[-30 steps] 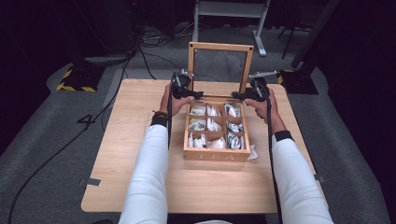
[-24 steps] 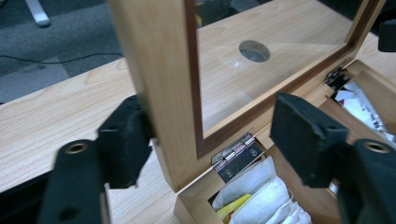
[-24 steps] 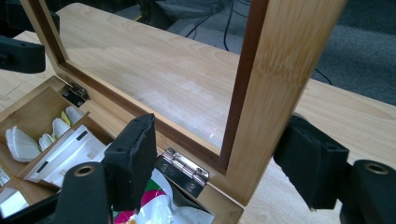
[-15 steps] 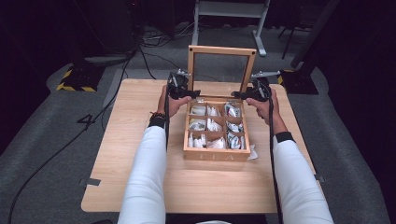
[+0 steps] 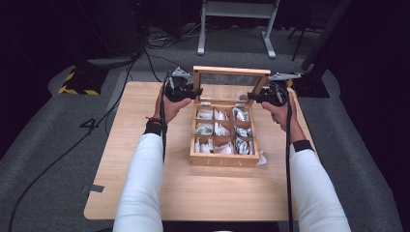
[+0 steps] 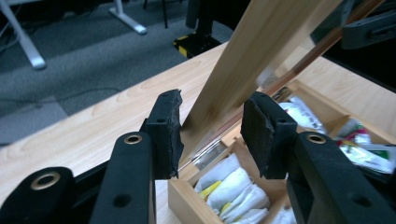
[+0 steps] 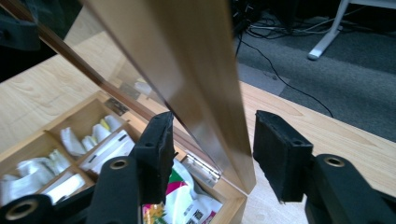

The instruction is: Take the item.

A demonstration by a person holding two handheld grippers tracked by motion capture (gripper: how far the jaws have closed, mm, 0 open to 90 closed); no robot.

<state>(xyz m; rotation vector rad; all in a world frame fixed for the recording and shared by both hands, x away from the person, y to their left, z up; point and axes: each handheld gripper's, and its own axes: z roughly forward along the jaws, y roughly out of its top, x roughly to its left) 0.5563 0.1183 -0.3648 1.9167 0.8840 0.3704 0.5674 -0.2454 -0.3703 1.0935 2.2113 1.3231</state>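
A wooden tea box [image 5: 223,145] stood near the middle of the table [image 5: 145,193], a little toward its far edge, with its hinged lid [image 5: 231,82] raised almost upright at the back. The compartments held paper tea bags [image 5: 215,129].

The left gripper [image 6: 210,135] straddled the left side rail of the lid frame low down, just above the hinge. Its jaws had just been closing; the left pad seemed to touch the wood, while a small gap showed at the right pad, so whether it truly gripped could not be told. The right gripper [image 7: 212,154] straddled the right side rail in the same way. Its jaws had also just been closing, but they stood wider than the rail, with clear space at the right pad, so nothing was held yet.

The lid looked like a light, stiff wooden frame around a clear pane [image 5: 231,80], probably fragile and slippery; the pads belonged on the wooden rails, not on the pane. A hold so close to the hinges gave little leverage, and a grip higher on the rails would likely turn the lid more easily. The box itself seemed light enough to slide on the table if the lid were pushed hard.
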